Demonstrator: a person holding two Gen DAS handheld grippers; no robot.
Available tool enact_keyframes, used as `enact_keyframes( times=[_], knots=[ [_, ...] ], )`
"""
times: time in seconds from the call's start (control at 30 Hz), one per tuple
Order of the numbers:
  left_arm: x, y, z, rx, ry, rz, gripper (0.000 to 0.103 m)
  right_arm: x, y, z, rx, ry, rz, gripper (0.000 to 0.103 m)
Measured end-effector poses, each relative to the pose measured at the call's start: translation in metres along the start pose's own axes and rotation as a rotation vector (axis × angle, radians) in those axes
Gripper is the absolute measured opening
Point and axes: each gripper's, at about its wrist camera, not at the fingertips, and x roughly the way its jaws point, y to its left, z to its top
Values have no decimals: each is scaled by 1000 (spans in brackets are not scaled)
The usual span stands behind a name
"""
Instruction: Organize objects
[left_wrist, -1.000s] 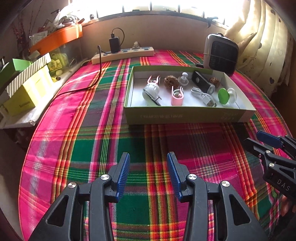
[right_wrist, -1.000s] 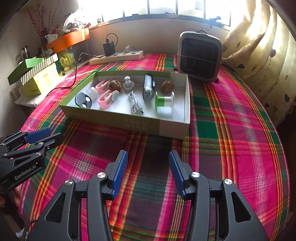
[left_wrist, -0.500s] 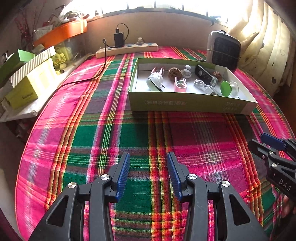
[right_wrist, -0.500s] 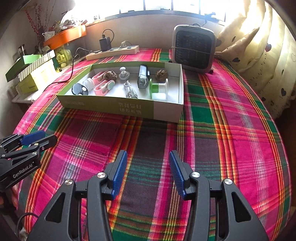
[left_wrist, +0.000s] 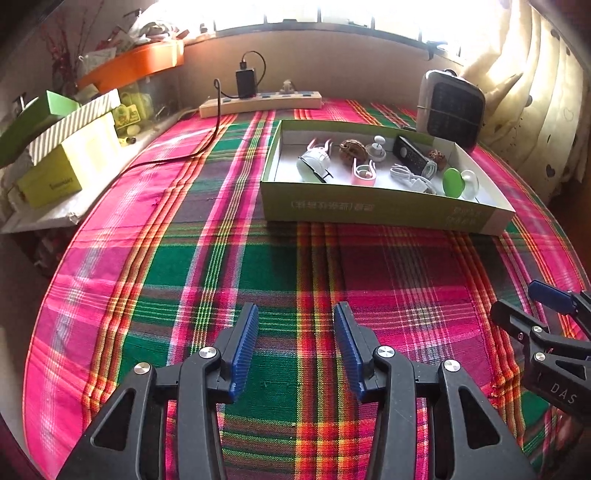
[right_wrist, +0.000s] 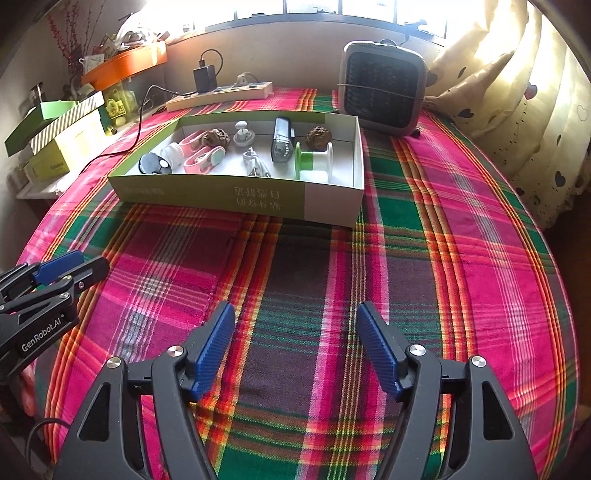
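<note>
Right gripper (right_wrist: 295, 343) jaws just widened — empty, tablecloth (right_wrist: 461, 277) bare

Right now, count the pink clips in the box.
2. One pink clip lies toward the back wall beside a walnut; the other pink clip lies just in front of it, nearer the box's front wall. None seems hidden.

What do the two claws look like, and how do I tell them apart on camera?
Both are black plastic frames with silver screws and ribbed blue pads. The left claw reads "GenRobot.AI" in white along its side in the right wrist view; the right claw shows "DAS" in the left wrist view.
</note>
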Motion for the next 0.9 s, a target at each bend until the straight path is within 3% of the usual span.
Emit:
enact_keyframes(
  times=[0.23, 0.9],
  knots=[
    [0, 1, 0, -3, 0, -3, 42, 1, -1, 0, 14, 4, -13, 74],
    [0, 2, 0, -4, 0, -3, 42, 0, 0, 1, 13, 5, -15, 75]
  ],
)
